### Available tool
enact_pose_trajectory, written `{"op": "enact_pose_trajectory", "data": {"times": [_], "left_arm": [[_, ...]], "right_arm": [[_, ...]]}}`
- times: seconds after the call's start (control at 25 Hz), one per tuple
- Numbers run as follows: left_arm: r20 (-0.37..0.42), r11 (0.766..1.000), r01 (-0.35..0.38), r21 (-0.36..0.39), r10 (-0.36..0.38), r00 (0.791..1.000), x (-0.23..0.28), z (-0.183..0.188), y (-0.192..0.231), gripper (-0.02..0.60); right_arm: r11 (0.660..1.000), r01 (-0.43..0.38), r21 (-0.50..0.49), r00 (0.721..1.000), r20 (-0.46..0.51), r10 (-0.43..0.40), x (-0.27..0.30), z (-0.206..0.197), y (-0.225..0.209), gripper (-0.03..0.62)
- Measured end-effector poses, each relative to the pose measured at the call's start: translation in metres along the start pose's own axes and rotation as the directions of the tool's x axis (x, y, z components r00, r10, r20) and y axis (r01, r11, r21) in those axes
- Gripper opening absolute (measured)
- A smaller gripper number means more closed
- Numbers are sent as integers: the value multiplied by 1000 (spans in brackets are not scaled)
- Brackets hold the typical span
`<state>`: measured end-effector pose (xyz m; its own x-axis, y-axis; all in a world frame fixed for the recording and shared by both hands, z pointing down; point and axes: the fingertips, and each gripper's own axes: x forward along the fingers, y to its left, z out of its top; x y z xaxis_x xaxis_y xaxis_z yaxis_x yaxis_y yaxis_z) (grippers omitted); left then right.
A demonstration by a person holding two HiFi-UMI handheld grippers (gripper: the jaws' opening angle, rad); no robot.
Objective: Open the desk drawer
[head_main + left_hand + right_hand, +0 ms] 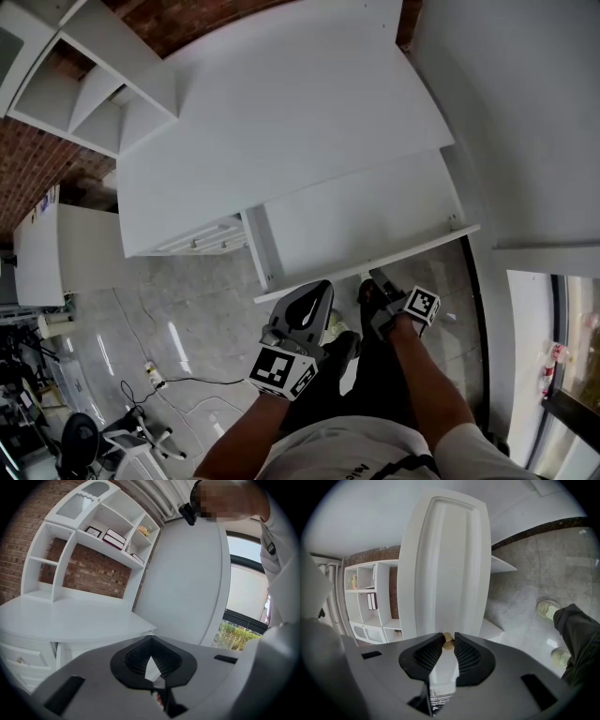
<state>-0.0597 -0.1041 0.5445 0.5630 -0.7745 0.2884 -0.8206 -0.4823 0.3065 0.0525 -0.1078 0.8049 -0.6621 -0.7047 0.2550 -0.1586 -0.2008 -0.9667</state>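
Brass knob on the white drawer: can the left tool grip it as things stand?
Probably not: the right tool is clamped on the small brass knob of the white drawer, covering its sides; the left tool sits shut alongside.

Open white desk drawer, brass knob.

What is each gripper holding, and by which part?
Right gripper grips the drawer by its brass knob, pinched between the jaw tips. Left gripper holds nothing; its jaws are together.
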Motion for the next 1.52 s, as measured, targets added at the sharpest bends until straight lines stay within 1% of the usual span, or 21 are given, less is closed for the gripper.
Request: {"op": "enact_pose_trajectory", "data": {"times": [0.28,0.56,0.76,0.88,0.96,1.08,1.16,1.24,1.32,1.4,1.52], "left_arm": [[-2,1000,4,7,-4,1000,-12,-2,-11,11],[3,1000,1,10,-1,1000,-24,2,-17,12],[12,1000,6,-1,-6,1000,-30,9,-22,12],[21,1000,19,-14,-19,1000,-31,13,-26,11],[21,999,29,-21,-29,999,-32,18,-31,12],[24,999,45,-29,-44,999,-35,27,-38,11],[34,998,51,-31,-50,998,-35,36,-40,11],[45,998,48,-38,-46,998,-34,46,-39,12],[51,998,41,-52,-39,998,-34,55,-37,12],[55,998,37,-60,-33,998,-34,66,-35,11],[61,997,30,-65,-26,998,-35,83,-35,12]], "right_arm": [[1000,7,15,1000,9,-7,-16,-8,-6,83],[996,-11,86,999,37,8,-26,-10,-7,84],[997,44,68,999,10,-44,-36,-15,-6,95],[997,56,45,998,-17,-56,-47,-20,5,91],[999,35,14,999,-36,-35,-54,-23,25,71],[997,-58,-53,995,-86,53,-58,-28,72,52],[985,-141,-100,983,-136,127,-56,-29,113,48],[964,-215,-158,965,-187,184,-53,-29,156,43],[940,-261,-220,950,-232,210,-49,-29,192,41],[915,-290,-281,941,-258,218,-45,-27,224,38],[881,-294,-369,943,-264,204,-40,-20,262,34]]}}
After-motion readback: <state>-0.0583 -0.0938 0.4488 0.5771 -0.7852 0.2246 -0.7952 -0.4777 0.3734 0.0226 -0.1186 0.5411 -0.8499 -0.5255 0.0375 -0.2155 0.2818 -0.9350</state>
